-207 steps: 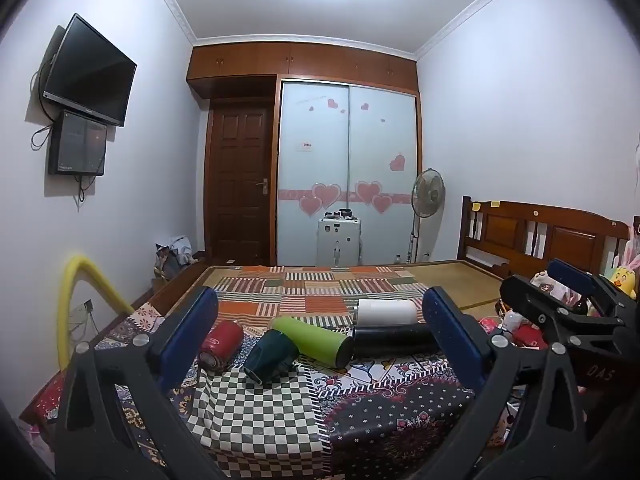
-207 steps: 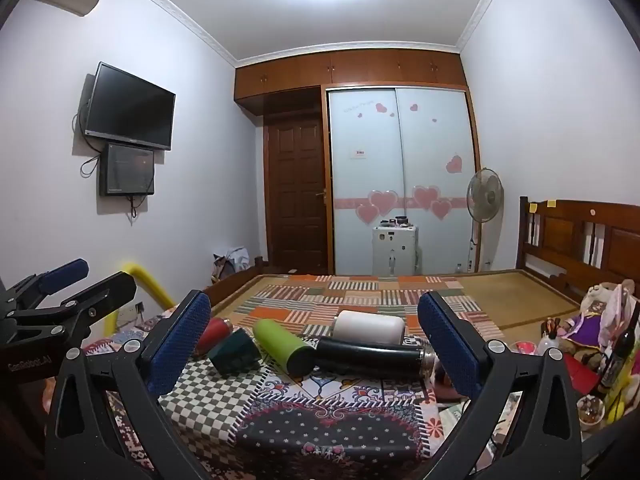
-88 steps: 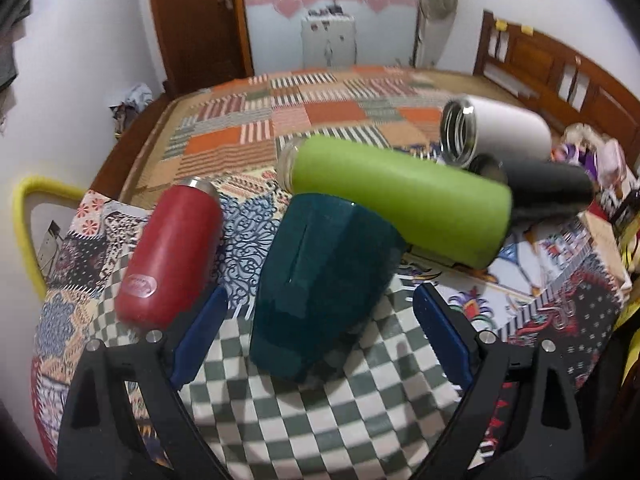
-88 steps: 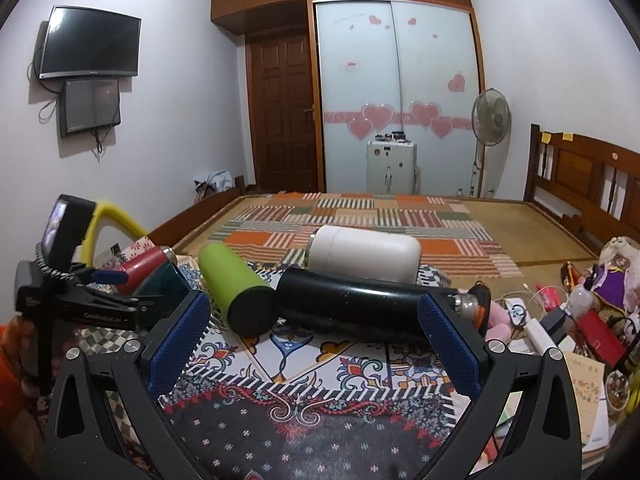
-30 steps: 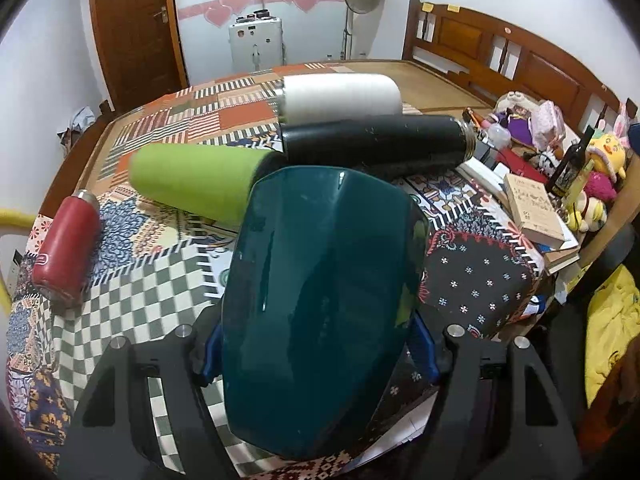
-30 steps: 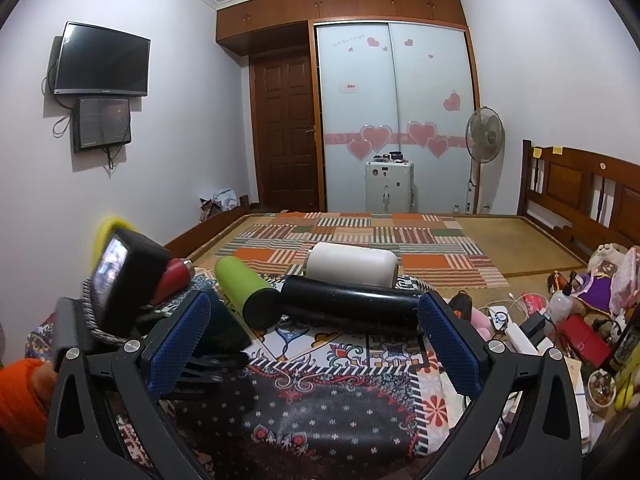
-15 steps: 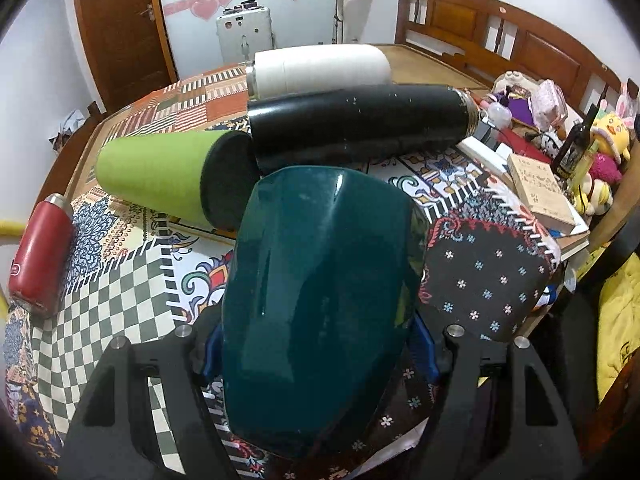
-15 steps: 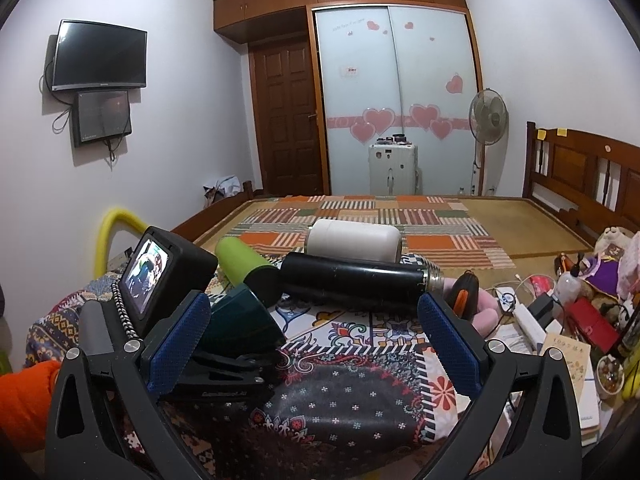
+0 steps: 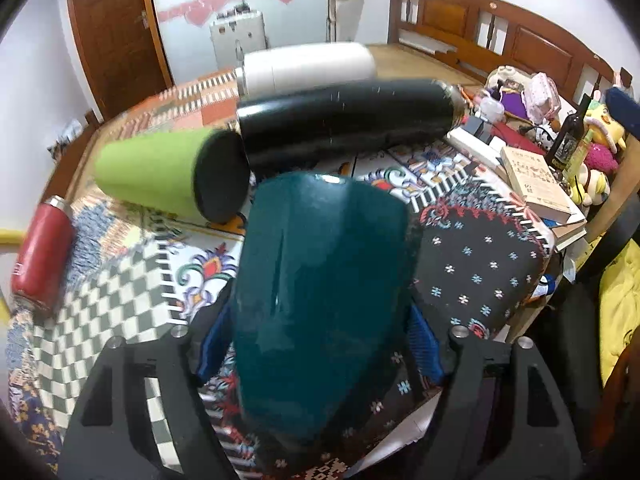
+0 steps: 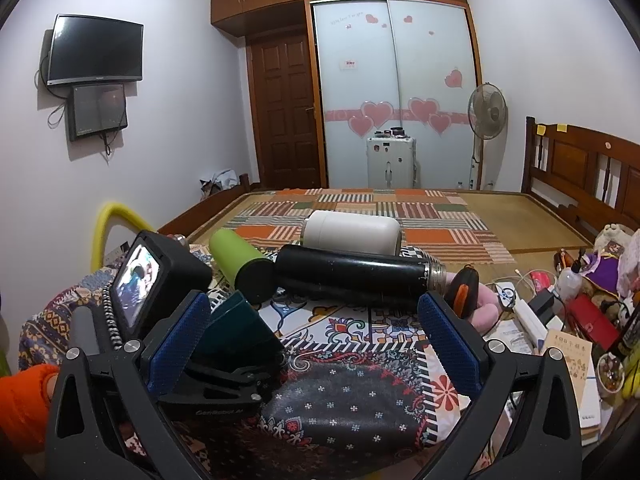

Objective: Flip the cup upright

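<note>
My left gripper (image 9: 320, 340) is shut on a dark teal cup (image 9: 320, 288) and holds it tilted above the patterned cloth, closed base pointing away from me. The cup fills the middle of the left wrist view and hides most of the blue pads. In the right wrist view the same cup (image 10: 236, 332) sits in the left gripper (image 10: 224, 372) at lower left, just behind my right gripper's left pad. My right gripper (image 10: 316, 344) is open and empty over the dark floral cloth.
On the cloth-covered table (image 9: 480, 264) lie a green bottle (image 9: 168, 176), a black flask (image 9: 344, 120), a white flask (image 9: 308, 64) and a red bottle (image 9: 40, 256). Books (image 9: 536, 184), a wine bottle (image 9: 568, 136) and toys crowd the right side.
My left gripper has carried the teal cup a little further right and forward over the table. My right gripper has drawn closer to the left gripper and cup.
</note>
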Demonstrator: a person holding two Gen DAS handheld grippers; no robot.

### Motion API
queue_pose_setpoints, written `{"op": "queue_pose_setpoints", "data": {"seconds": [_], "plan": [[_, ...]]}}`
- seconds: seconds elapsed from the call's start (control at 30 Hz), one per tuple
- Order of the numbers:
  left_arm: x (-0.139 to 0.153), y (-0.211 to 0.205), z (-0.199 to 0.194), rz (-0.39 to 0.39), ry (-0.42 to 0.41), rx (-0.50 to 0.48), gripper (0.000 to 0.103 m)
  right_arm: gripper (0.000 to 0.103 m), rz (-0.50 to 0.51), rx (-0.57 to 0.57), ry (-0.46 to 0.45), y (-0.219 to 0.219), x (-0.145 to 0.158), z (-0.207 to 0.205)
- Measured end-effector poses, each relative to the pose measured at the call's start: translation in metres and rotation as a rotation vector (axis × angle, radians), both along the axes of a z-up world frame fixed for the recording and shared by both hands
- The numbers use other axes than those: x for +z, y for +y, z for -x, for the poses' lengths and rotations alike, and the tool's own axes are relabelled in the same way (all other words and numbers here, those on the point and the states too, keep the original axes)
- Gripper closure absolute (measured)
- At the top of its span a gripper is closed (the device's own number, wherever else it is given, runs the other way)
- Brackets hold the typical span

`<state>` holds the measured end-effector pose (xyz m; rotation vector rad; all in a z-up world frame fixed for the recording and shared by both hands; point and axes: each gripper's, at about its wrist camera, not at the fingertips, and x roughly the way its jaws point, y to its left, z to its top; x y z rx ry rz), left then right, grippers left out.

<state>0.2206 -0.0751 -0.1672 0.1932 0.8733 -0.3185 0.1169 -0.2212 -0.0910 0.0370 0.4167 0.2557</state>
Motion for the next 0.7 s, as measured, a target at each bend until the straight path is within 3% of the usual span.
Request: {"op": "queue_pose_setpoints", "data": {"seconds": [0.07,0.43,0.7], "plan": [[0.009,0.003,0.009,0.015,-0.035,-0.003,0.011,0.0,0.0,-0.001,-0.002,0.001,0.002,0.001],[0.039,0.065,0.04,0.048,-0.153,0.11,0.01,0.0,0.01,0.009,0.016,0.01,0.0,-0.007],[0.02,0.116,0.04,0.024,-0.171,0.257,0.01,0.0,0.02,0.053,0.137,0.035,-0.029,-0.033]]}}
